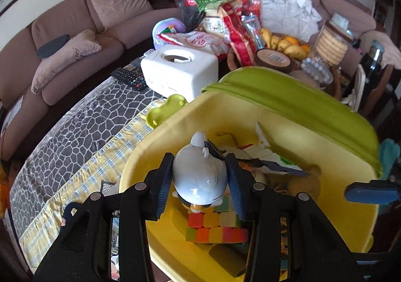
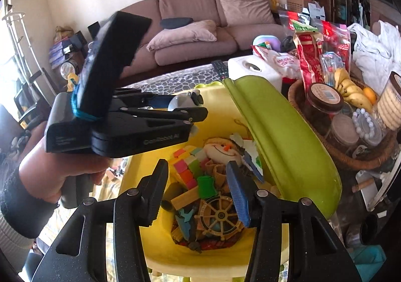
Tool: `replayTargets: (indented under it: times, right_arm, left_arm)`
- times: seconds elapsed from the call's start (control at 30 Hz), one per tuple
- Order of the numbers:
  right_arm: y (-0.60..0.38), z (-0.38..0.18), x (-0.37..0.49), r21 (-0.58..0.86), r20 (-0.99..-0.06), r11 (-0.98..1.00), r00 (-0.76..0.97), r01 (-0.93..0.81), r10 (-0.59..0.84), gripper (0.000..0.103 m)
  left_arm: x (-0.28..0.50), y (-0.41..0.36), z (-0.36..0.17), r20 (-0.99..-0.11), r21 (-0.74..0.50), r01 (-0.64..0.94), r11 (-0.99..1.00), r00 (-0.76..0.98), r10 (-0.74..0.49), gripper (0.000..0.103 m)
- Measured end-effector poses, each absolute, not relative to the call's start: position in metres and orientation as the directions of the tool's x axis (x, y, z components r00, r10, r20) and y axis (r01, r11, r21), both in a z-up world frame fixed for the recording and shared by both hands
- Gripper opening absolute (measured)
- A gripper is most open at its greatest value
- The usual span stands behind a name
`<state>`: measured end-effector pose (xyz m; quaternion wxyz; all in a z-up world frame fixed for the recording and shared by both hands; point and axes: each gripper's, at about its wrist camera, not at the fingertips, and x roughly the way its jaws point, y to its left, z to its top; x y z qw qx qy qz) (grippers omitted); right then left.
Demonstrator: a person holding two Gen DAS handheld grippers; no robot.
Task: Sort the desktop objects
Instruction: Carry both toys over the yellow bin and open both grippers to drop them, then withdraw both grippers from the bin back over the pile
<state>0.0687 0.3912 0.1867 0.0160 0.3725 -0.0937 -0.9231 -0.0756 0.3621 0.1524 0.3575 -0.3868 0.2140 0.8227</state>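
Toy figure (image 1: 199, 176), pale blue-white and rounded, is clamped between my left gripper (image 1: 199, 181) pads, held above the open yellow bin (image 1: 345, 227). Under it sits a pastel puzzle cube (image 1: 216, 228) inside the bin, alongside a scarecrow doll (image 2: 221, 150) and a ship's wheel (image 2: 220, 217). My right gripper (image 2: 198, 194) hovers over the same bin, fingers apart, holding nothing. Bin's green lid (image 2: 283, 139) stands tilted open. White tissue box (image 1: 179, 70) on the worktop behind.
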Motion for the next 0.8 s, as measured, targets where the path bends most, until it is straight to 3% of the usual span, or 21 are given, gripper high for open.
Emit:
replayTargets:
  times: [0.13,0.2,0.43,0.57,0.8]
  right_arm:
    - [0.39,0.185,0.067,0.181,-0.69,-0.983,-0.717,-0.035,-0.102,0.05]
    - [0.389,0.183,0.066,0.177,-0.694,-0.984,-0.712,-0.032,-0.102,0.05]
    - [0.387,0.181,0.063,0.177,-0.693,-0.984,-0.714,-0.033,-0.101,0.05]
    - [0.383,0.179,0.061,0.168,-0.696,-0.985,-0.712,-0.031,-0.096,0.05]
    - [0.377,0.177,0.056,0.154,-0.707,-0.987,-0.703,-0.041,-0.081,0.05]
  left_arm:
    - [-0.08,0.364,0.147,-0.786,0.103,-0.74,-0.665,-0.471,0.402,0.041]
    - [-0.081,0.36,0.149,-0.78,0.088,-0.732,-0.675,-0.472,0.411,0.048]
    - [-0.072,0.332,0.166,-0.748,0.042,-0.724,-0.688,-0.48,0.459,0.049]
    - [-0.063,0.3,0.182,-0.709,0.0,-0.699,-0.716,-0.504,0.493,0.056]
    - [-0.05,0.254,0.196,-0.68,-0.061,-0.661,-0.748,-0.521,0.516,0.057]
